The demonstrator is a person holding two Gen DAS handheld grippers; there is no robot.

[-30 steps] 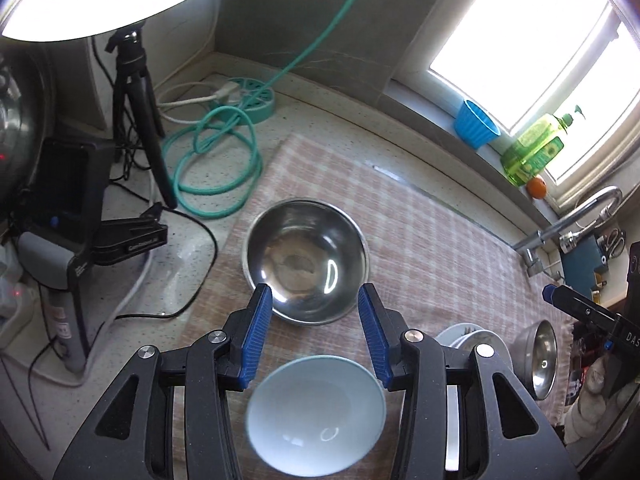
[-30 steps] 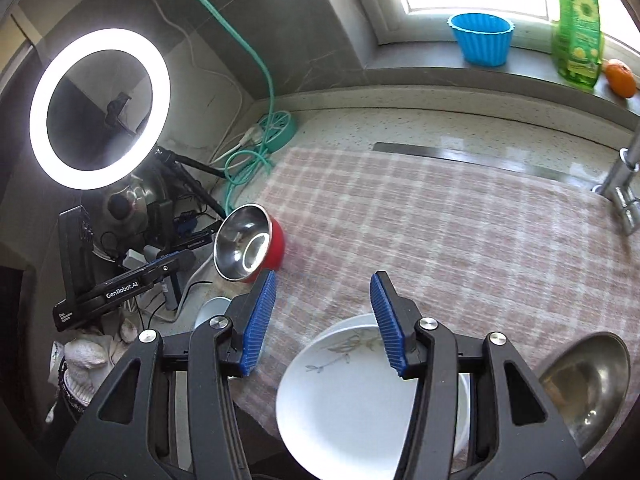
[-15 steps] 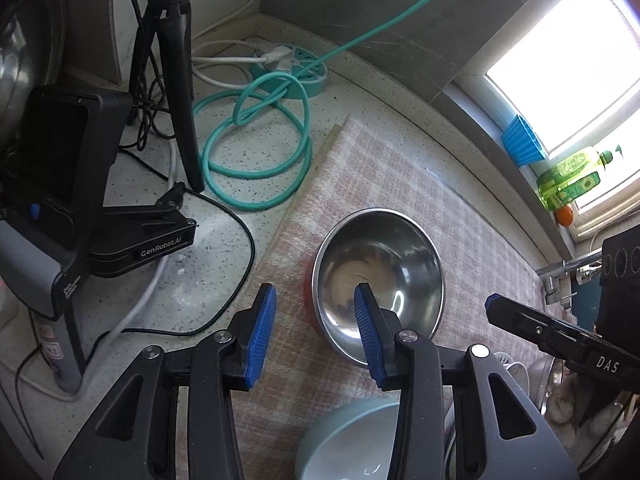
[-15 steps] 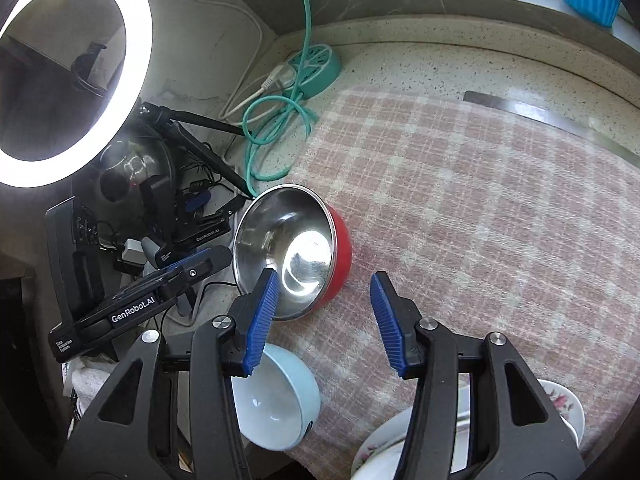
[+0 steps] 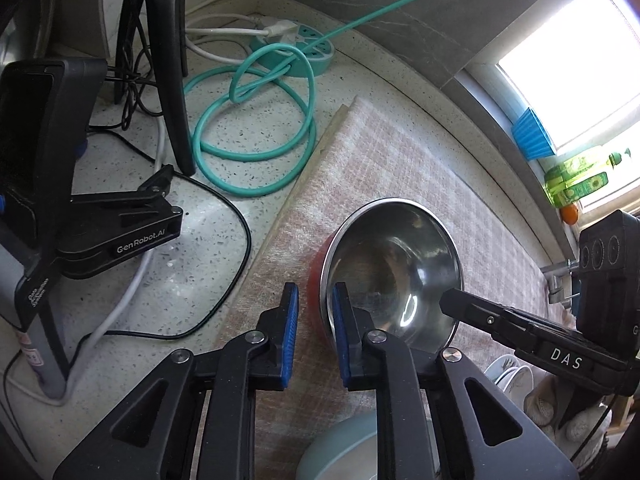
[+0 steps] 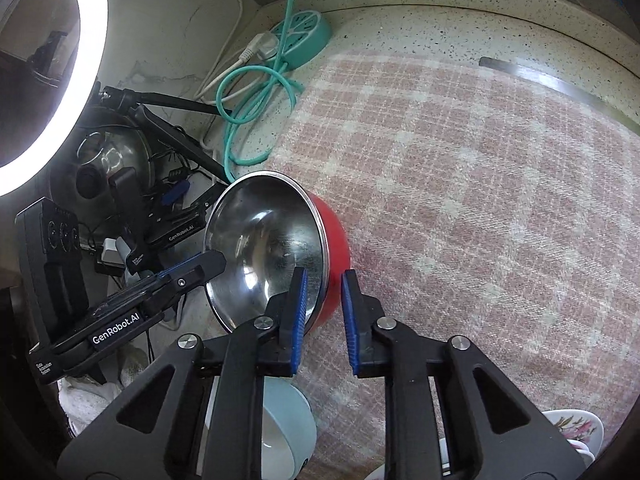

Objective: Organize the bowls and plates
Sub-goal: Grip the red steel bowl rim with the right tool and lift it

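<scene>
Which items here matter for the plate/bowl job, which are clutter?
Job: red steel bowl, straddled at its rim by both hand-held grippers, left and right; light blue bowl; floral plates.

Clutter: teal cable, power strip, ring light, blue cup.

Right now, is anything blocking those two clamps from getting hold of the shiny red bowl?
Nothing visible does. The left gripper and the right gripper each already straddle the rim of the red steel bowl from opposite sides, jaws narrowed around its wall.
</scene>
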